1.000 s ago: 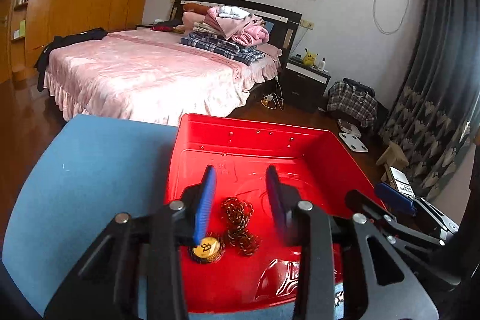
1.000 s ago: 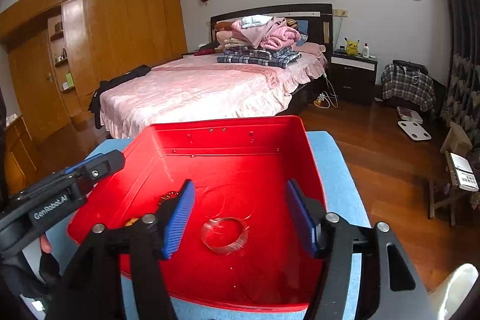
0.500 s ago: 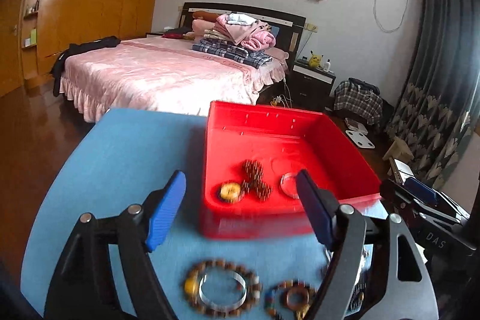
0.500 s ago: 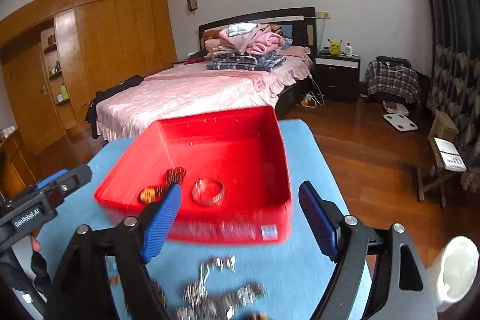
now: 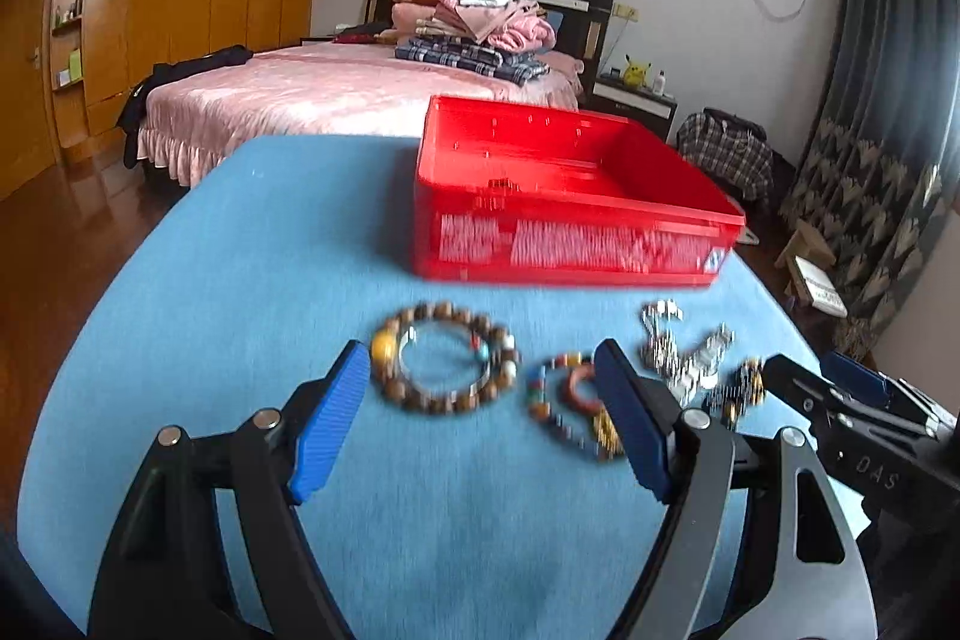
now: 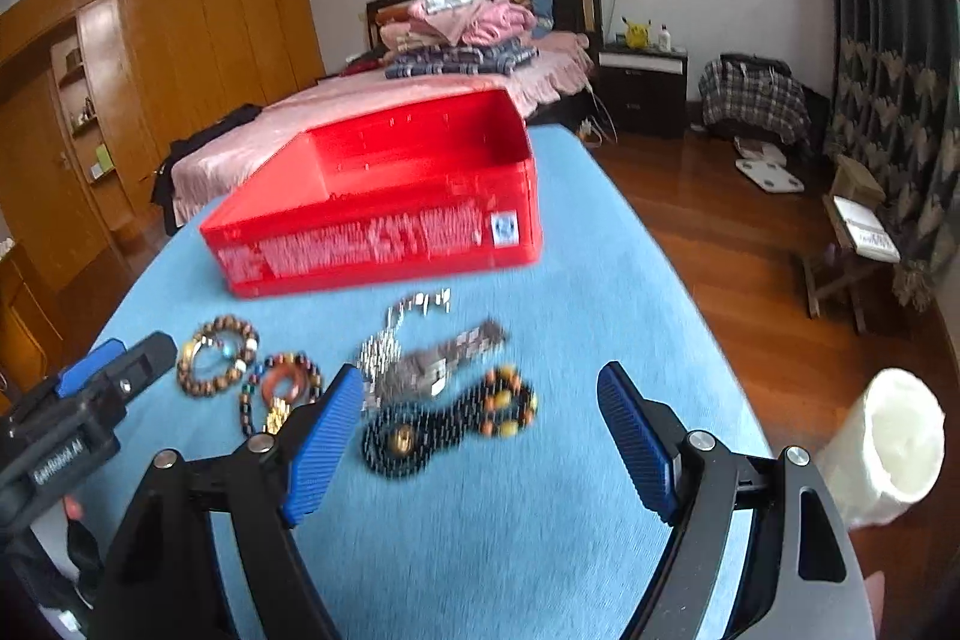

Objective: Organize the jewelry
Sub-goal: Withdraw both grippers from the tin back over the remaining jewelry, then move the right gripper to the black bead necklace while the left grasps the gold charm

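Observation:
A red box (image 5: 570,196) stands at the far side of the blue table (image 5: 240,280); it also shows in the right wrist view (image 6: 384,208). In front of it lie a brown bead bracelet (image 5: 444,367), a coloured bead string with a red ring (image 5: 570,403), a silver watch and chain (image 6: 426,358) and a black bead bracelet (image 6: 450,421). My left gripper (image 5: 483,418) is open and empty, just short of the brown bracelet. My right gripper (image 6: 480,436) is open and empty, over the black bracelet.
A pink bed (image 5: 336,94) stands beyond the table, with wooden wardrobes (image 5: 180,10) to the left. A white roll (image 6: 888,448) shows at the right edge of the right wrist view. Wooden floor lies to the right of the table.
Both grippers have pulled back out of the red box toward the near side of the table. The loose jewelry on the cloth has come into view between the fingers.

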Motion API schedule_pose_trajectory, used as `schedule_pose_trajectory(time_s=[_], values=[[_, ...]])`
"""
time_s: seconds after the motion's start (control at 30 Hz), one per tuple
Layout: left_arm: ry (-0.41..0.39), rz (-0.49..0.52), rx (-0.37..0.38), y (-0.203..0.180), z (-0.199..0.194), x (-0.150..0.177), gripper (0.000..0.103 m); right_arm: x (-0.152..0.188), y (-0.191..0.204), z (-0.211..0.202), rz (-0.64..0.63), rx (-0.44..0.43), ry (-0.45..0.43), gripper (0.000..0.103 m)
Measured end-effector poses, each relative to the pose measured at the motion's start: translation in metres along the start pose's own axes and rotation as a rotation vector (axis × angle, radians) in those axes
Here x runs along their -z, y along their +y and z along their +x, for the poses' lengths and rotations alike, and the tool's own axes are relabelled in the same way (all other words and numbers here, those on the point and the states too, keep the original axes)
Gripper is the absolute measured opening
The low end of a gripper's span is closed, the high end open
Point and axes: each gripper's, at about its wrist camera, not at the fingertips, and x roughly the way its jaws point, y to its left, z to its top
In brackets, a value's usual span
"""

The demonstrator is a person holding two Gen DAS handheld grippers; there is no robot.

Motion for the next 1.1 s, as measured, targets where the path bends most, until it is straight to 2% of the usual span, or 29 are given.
schedule_pose_trajectory(time_s=[0.23,0.73,0.83,0.9,1.1], values=[[0.034,-0.004,-0.014,0.001,-0.001,0.02,0.075,0.018,0.007,0.005,0.0,0.029,0.041,0.079],[0.042,-0.018,-0.02,0.007,0.004,0.022,0.075,0.016,0.024,0.032,-0.023,0.081,0.12,0.079],[0.048,-0.022,-0.019,0.007,0.006,0.022,0.075,0.017,0.027,0.034,-0.052,0.094,0.132,0.076],[0.049,-0.021,-0.017,0.007,0.006,0.022,0.075,0.016,0.028,0.033,-0.074,0.093,0.132,0.07],[0.052,-0.025,-0.013,0.006,0.007,0.021,0.075,0.018,0.019,0.028,-0.141,0.076,0.143,0.067]])
